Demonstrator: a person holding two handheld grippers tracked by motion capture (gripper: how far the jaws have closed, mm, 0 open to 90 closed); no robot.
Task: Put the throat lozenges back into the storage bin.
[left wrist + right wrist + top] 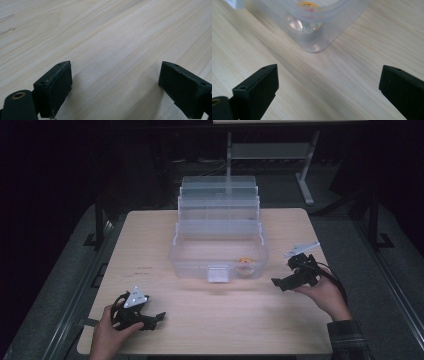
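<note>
I find the small orange-topped item lying inside the clear tiered box, at its front right corner. My right gripper hangs near that corner, jaws wide, empty. My left gripper rests low over bare table, jaws wide. The box stands open; closing it appears to remain.

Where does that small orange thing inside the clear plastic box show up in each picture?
High view: the orange thing lies in the clear box, at its front right corner.
Left gripper view: not in it, just the wooden table.
Right gripper view: top centre, seen through the box corner.
Shared landmark: the table.
</note>
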